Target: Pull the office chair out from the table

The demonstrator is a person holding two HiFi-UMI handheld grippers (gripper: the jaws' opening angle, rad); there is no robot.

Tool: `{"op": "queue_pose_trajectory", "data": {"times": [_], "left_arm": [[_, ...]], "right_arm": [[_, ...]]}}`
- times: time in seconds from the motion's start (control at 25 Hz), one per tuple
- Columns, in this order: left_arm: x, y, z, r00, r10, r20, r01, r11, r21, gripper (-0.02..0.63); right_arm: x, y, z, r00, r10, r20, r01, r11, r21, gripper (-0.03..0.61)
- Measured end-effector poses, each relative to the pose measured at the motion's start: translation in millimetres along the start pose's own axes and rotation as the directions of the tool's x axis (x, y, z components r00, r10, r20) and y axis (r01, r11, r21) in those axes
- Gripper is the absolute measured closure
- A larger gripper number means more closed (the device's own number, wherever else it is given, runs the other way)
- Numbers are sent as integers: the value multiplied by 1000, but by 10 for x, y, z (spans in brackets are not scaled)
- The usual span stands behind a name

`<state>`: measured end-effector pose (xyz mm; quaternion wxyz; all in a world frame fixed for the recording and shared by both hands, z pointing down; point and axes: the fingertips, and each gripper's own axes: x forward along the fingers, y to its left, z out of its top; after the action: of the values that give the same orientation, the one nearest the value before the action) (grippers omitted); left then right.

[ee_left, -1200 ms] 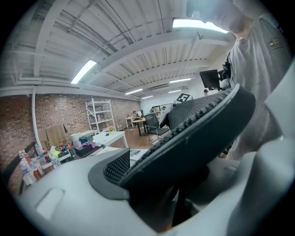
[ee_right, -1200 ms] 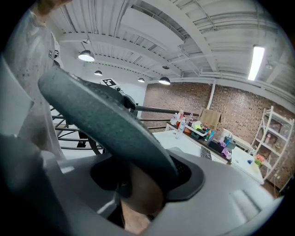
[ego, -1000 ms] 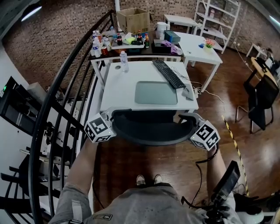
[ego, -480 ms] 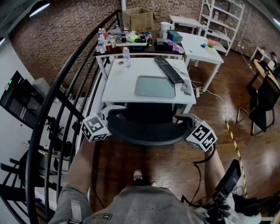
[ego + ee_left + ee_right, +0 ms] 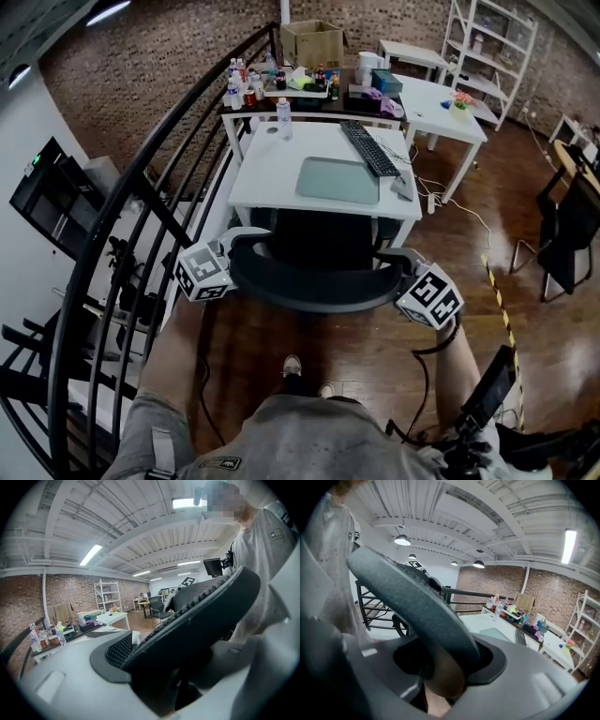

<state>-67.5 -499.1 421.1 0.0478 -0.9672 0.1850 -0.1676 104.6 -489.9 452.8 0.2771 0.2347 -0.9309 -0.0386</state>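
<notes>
— While the person is standing behind it, where is the chair (image 5: 314, 281) sitting?

— It is sitting at the near edge of the white table (image 5: 267, 192). Its seat is lying in shadow under the tabletop, and its curved backrest (image 5: 197, 616) is standing just clear of the edge, between the table and the person.

— What is the left gripper (image 5: 234, 246) doing?

— It is clamping the backrest's left end. Its own view is showing the dark rim running between the two jaws, with both of them pressing on it.

— And the right gripper (image 5: 396, 262)?

— It is gripping the right end in the same way. Its jaws have just been closing a little tighter, and the padded rim is filling the space between them.

— How are the grippers pointing?

— Both are reaching forward and tilting slightly down, one at each end of the backrest.

— What is lying on the table?

— A grey mat (image 5: 339, 180) is lying in the middle, a black keyboard (image 5: 367, 148) is sitting aslant just behind its right corner, and a clear bottle (image 5: 283, 117) is standing near the far left corner.

— What is surrounding them?

— A black railing (image 5: 141, 187) is sweeping along the left of the table, and brown wooden floor (image 5: 375, 352) is showing under the chair and around the person's feet.
</notes>
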Motion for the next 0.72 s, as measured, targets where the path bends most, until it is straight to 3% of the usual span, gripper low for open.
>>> {"op": "queue_pose_trajectory", "data": {"times": [0.72], "left_arm": [[-494, -864, 32, 1000, -7, 17, 7, 999, 33, 353]], "right_arm": [[-385, 910, 35, 999, -30, -11, 30, 999, 16, 370]]}}
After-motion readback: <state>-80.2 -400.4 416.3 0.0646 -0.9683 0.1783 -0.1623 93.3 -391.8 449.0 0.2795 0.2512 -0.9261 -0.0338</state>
